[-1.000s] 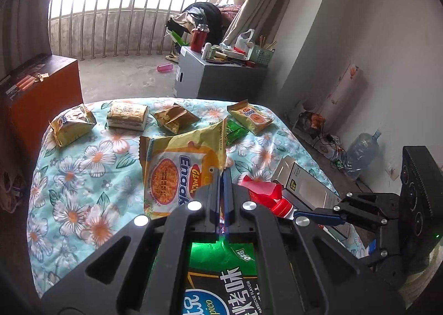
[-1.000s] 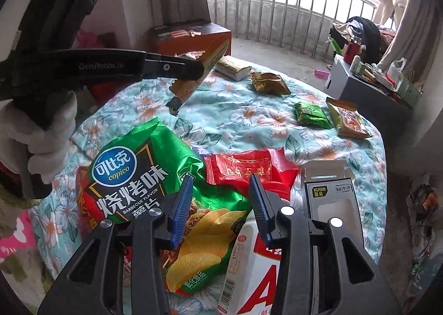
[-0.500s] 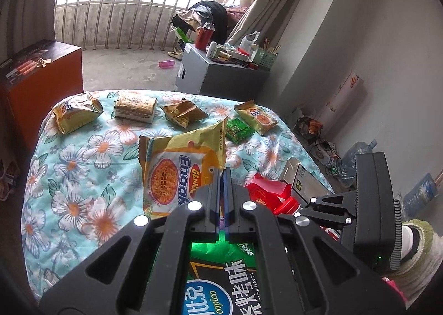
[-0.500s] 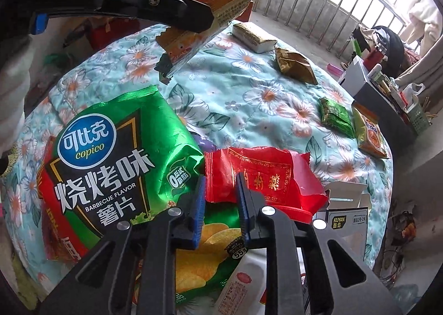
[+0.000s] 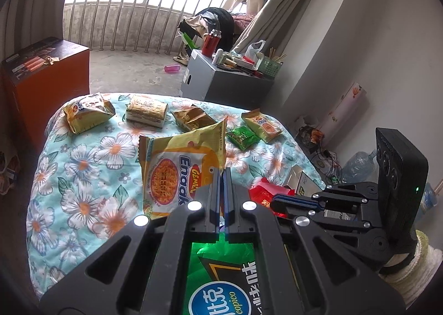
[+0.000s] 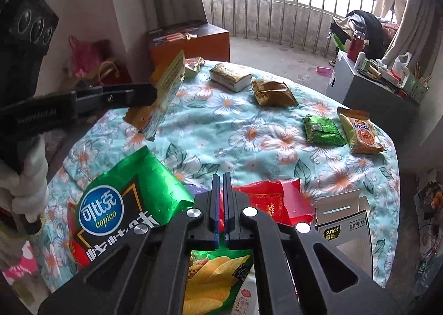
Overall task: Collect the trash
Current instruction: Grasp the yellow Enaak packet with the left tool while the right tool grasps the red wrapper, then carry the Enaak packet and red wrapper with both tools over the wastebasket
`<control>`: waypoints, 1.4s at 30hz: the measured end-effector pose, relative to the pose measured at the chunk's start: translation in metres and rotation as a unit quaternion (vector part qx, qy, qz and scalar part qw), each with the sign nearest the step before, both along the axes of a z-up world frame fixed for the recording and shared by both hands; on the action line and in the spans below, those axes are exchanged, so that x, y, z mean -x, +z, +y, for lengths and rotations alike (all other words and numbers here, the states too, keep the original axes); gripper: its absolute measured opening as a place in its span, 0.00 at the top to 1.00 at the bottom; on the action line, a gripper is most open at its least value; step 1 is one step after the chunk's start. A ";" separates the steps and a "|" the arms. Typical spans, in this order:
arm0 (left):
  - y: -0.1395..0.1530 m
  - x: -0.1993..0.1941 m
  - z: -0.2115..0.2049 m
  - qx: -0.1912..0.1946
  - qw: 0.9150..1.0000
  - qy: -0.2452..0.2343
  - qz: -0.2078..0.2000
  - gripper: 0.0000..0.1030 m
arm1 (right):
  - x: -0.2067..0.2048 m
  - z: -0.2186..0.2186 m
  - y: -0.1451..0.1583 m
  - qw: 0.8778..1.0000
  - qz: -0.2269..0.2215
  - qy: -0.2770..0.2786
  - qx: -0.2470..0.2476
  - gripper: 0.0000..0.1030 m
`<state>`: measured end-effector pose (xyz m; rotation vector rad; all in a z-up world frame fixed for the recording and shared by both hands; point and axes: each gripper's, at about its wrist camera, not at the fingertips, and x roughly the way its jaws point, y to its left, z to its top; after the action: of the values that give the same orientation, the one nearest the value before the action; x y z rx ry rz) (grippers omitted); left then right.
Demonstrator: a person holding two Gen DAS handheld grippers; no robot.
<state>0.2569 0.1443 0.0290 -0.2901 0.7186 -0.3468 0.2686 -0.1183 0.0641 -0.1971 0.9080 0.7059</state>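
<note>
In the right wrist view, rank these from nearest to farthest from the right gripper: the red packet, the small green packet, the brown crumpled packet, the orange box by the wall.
1. Red packet: at the right gripper, its edge between the shut fingers.
2. Small green packet: mid-table, to the right.
3. Brown crumpled packet: far side of the table.
4. Orange box: beyond the table, on the floor.

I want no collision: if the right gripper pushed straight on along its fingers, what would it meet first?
Probably the floral tablecloth just past the crinkled red foil wrapper its shut fingertips pinch; depth is unclear.

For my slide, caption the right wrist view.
Right gripper shut on the red wrapper; left gripper lifts a yellow noodle packet.
</note>
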 end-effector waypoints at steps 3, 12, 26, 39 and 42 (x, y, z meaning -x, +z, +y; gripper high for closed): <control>0.003 0.003 0.002 0.000 1.000 0.002 -0.003 1.00 | -0.008 -0.009 0.009 0.999 0.012 -0.020 -0.043 0.98; 0.003 0.006 0.004 0.000 1.000 -0.001 -0.001 1.00 | 0.010 0.001 0.004 0.998 0.009 0.056 0.033 0.66; -0.002 0.003 0.009 0.007 1.000 -0.002 0.004 1.00 | 0.006 0.017 -0.043 0.988 0.014 0.065 0.138 0.66; -0.003 0.005 0.011 0.009 1.000 0.003 0.000 1.00 | -0.008 0.005 -0.019 0.998 -0.001 0.002 0.059 0.95; -0.001 0.007 0.012 0.010 1.000 0.005 -0.005 1.00 | -0.014 -0.002 -0.007 1.000 -0.001 -0.016 0.018 0.95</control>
<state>0.2495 0.1560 0.0282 -0.3112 0.7047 -0.3453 0.2830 -0.1206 0.0575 -0.2151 0.9199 0.6595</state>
